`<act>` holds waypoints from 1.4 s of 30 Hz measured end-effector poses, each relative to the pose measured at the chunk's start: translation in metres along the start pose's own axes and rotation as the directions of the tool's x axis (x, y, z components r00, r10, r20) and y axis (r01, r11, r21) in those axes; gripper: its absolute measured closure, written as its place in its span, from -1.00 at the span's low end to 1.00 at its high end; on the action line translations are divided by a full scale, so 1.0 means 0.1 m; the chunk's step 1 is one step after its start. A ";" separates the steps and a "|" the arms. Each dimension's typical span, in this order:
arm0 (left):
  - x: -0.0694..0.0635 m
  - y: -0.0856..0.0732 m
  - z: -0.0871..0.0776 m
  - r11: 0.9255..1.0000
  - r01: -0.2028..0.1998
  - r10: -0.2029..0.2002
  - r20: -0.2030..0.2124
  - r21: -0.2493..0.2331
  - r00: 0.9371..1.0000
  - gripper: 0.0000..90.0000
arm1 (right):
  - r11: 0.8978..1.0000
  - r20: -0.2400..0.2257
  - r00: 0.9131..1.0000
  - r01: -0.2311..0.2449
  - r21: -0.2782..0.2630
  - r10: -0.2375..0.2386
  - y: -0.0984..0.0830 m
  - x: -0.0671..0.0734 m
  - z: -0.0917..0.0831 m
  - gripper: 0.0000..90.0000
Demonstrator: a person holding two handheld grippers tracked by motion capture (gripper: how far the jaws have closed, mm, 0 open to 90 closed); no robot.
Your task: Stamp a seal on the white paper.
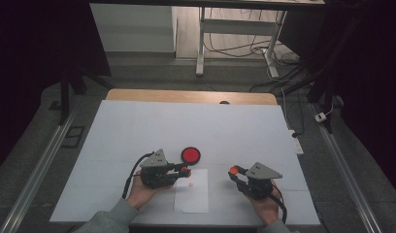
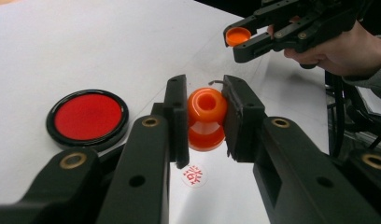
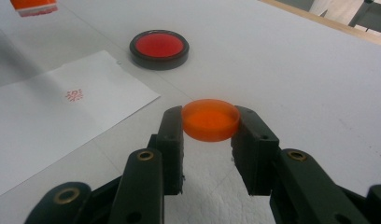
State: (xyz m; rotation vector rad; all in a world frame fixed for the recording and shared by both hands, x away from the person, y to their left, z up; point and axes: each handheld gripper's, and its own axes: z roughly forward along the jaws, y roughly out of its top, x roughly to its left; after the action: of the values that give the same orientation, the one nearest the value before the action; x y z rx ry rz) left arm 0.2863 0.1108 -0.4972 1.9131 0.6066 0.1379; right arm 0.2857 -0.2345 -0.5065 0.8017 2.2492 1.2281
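Note:
My left gripper (image 1: 185, 170) is shut on an orange stamp (image 2: 206, 119), which hangs a little above a white sheet of paper (image 1: 191, 194). A red stamped mark (image 2: 194, 175) shows on the paper just below the stamp. My right gripper (image 1: 233, 170) is shut on a flat orange cap (image 3: 210, 122), held above the table to the right of the sheet. In the left gripper view that cap (image 2: 238, 36) sits in the right gripper's tips at the upper right. The stamp (image 3: 33, 5) is at the top left of the right gripper view, above the paper (image 3: 62, 121).
A round black ink pad (image 1: 190, 155) with a red centre lies on the white table (image 1: 138, 126) just beyond the paper's far left corner. The wooden far edge (image 1: 186, 95) of the table borders a floor with cables and desk legs.

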 end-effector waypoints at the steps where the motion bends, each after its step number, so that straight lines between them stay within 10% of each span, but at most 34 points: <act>1: 0.01 0.00 -0.01 1.000 0.005 -0.005 -0.003 0.000 1.000 0.62 | 1.000 -0.002 1.000 0.000 -0.002 0.000 0.00 0.00 0.00 0.43; 42: 0.12 0.50 -0.25 0.997 0.017 -0.017 0.003 -0.079 1.000 0.61 | 1.000 -0.024 1.000 -0.002 -0.015 0.002 0.02 0.05 0.03 0.43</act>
State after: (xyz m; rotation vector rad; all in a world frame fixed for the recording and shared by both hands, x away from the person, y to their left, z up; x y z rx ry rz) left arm 0.3046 0.1226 -0.4445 1.8313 0.6074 0.1467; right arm 0.2848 -0.2288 -0.5063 0.7878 2.2561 1.2601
